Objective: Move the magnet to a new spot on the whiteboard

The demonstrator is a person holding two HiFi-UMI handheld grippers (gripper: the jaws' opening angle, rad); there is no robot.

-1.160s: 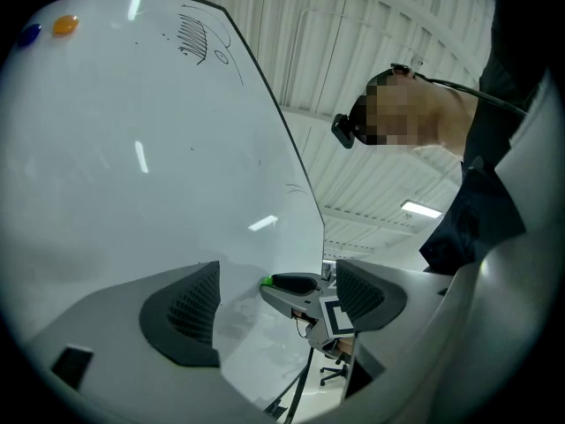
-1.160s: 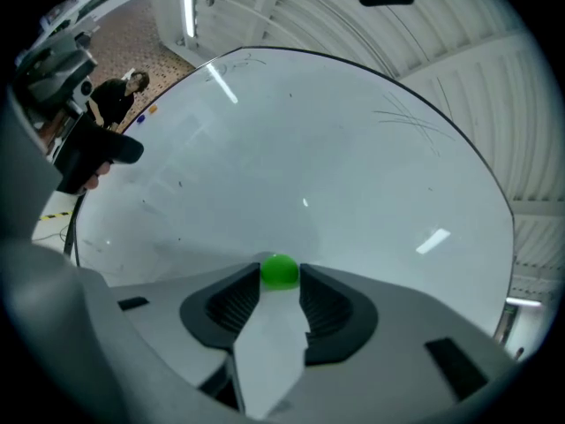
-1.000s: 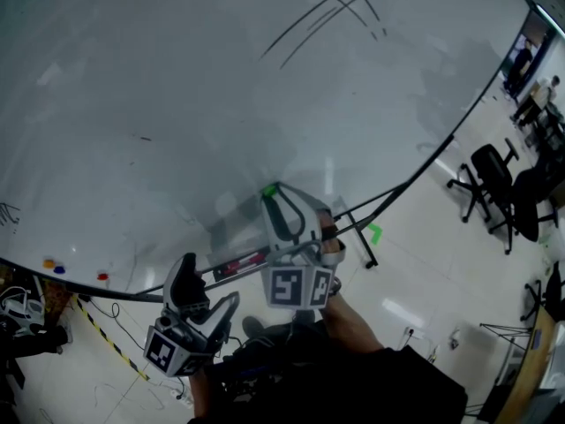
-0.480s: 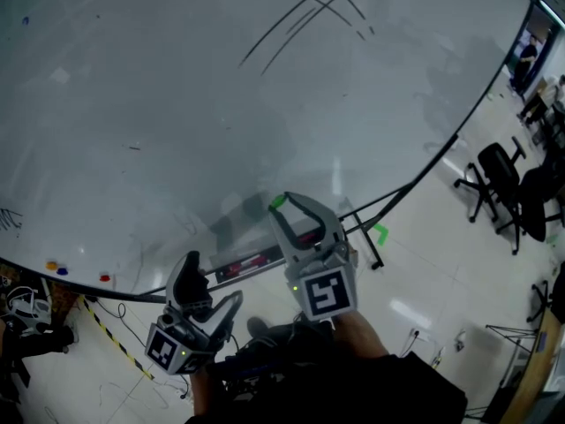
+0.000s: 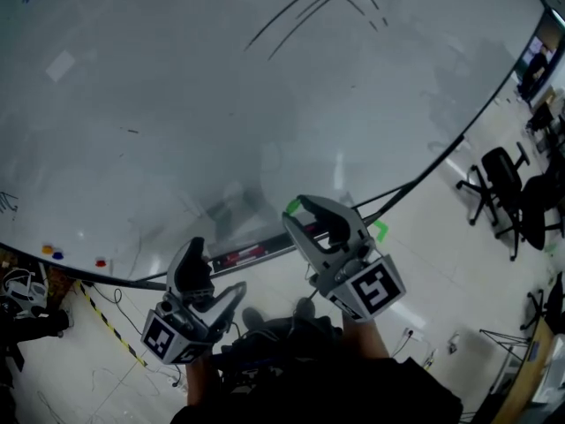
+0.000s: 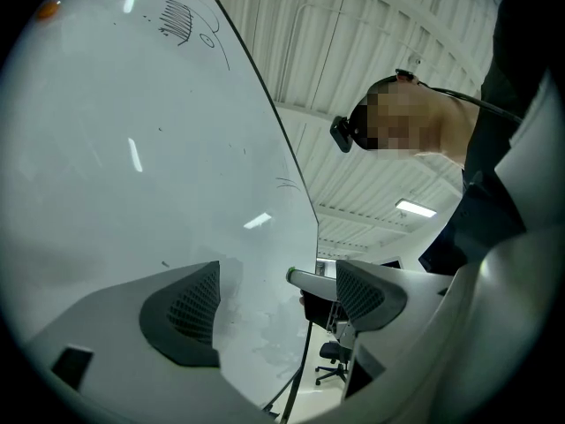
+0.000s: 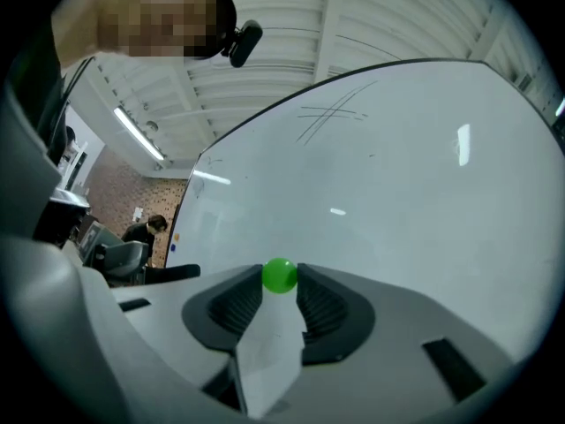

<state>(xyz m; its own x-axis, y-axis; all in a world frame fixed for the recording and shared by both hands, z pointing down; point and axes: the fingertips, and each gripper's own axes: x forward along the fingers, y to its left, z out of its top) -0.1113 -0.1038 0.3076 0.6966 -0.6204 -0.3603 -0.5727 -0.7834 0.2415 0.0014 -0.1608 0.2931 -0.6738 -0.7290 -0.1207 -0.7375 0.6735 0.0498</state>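
A small green round magnet (image 7: pixel 281 275) sits pinched between the tips of my right gripper (image 7: pixel 281 291), which is shut on it. In the head view the right gripper (image 5: pixel 303 207) is held up close to the lower part of the whiteboard (image 5: pixel 265 104), with the magnet (image 5: pixel 292 207) showing at its tip. My left gripper (image 5: pixel 212 272) hangs lower and to the left, open, with nothing between its fingers. In the left gripper view its jaws (image 6: pixel 278 303) stand wide apart, and the whiteboard (image 6: pixel 132 148) fills the left side.
Black pen lines (image 5: pixel 309 7) cross the top of the board. Three small coloured magnets (image 5: pixel 57 255) cling near its lower left edge. A marker tray (image 5: pixel 238 256) runs under the board. Office chairs (image 5: pixel 503 179) stand at the right; cables and striped tape (image 5: pixel 110 338) lie on the floor.
My right gripper has rolled and shifted right and up along the board, its marker cube now turned to the right, the green magnet still in its jaws. The left gripper has stayed put.
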